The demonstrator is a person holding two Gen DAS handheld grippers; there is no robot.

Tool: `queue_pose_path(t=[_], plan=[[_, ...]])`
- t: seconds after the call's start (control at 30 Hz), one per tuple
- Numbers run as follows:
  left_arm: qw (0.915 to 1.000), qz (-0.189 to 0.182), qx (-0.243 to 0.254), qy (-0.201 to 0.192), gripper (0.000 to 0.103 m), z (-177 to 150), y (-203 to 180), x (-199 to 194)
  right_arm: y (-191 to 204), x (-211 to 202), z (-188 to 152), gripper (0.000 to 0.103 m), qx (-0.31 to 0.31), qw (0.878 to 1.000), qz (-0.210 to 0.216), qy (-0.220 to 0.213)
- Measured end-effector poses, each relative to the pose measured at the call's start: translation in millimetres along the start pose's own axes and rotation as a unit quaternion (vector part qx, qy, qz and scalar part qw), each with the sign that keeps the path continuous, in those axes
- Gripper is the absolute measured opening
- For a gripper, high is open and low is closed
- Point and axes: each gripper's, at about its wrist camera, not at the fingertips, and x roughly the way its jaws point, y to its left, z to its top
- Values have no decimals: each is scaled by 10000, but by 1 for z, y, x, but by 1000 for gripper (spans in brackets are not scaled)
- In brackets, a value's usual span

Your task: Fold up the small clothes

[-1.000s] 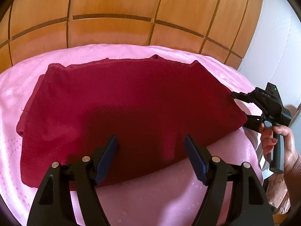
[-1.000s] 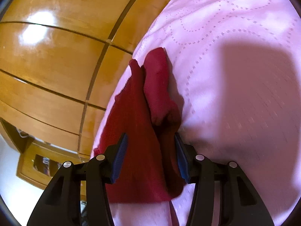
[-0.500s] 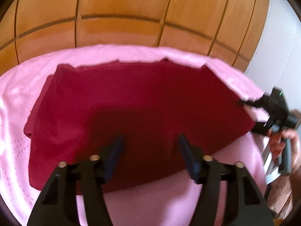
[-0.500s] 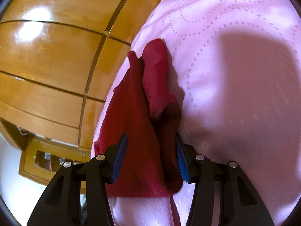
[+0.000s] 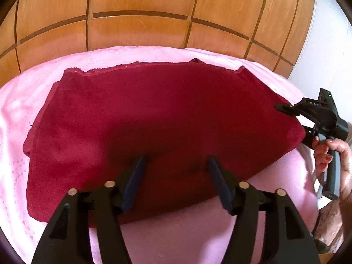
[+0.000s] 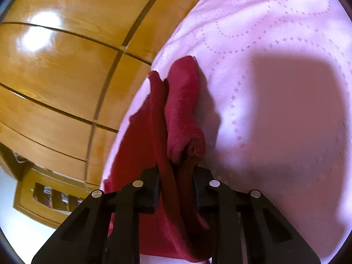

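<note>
Nearest, the left gripper [image 5: 176, 165] hangs over the near edge of the dark red garment [image 5: 154, 121], its fingers [image 5: 135, 176] spread and opening, with cloth beneath them but none pinched. At the garment's right edge the right gripper [image 6: 176, 173], held by a hand [image 5: 336, 154], is closing its fingers [image 6: 154, 187] on a bunched fold of cloth. The garment lies flat on a bed with a pink quilted cover [image 5: 66, 59]; bare cover lies left, near and far of it. Beyond stands a wood-panelled wall [image 5: 143, 11].
</note>
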Motion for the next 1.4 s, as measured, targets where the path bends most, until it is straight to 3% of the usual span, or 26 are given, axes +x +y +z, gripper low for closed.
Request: queue_pose_path(t=[0.1,0.17,0.27,0.3,0.33,0.37,0.43,0.57,0.7,0.8,0.9,0.93,1.13,1.27,1.4], plan=[[9999,-79,-133,-29,65,2,3,-5,14,-7,0,20,-120,9999,40,-101],[9995,-134,-243,-142,59,5,8,-11,24,-11,1,20,-165,9997,106,-169],[9985,-348,-355,-228,31,10,12,-14,41,-17,0,20,-391,9989,25,-254],[9981,-440,-361,-228,17,11,10,-13,45,-17,-1,20,-439,9986,-13,-278],[9978,-520,-351,-212,9,13,8,-11,47,-15,-1,20,-447,9986,-26,-298],[9972,-646,-315,-188,8,15,3,-8,49,-14,0,20,-428,9986,-27,-318],[9965,-784,-196,-191,9,15,-6,0,49,-15,0,20,-299,9989,9,-356],[9977,-639,-125,170,8,3,-14,31,55,-16,-1,20,-190,9989,104,-417],[9984,-552,129,1,8,-2,-19,28,71,-16,-3,20,-314,9983,148,-458],[9972,-734,-126,45,9,0,-11,22,83,-18,-5,20,-423,9977,173,-502],[9935,-1025,-500,-55,42,3,3,5,95,-19,-5,20,-497,9972,229,-514],[9935,-967,-571,-196,51,3,8,-3,100,-20,-5,20,-537,9969,234,-516],[9914,-129,-1024,-809,57,0,61,-47,131,-21,-15,20,-819,9948,296,-525],[9810,463,-1623,-955,57,-13,112,-62,151,-16,-22,20,-993,9933,317,-496],[9723,628,-2049,-932,57,-28,144,-68,177,-9,-33,20,-1321,9898,299,-440]])
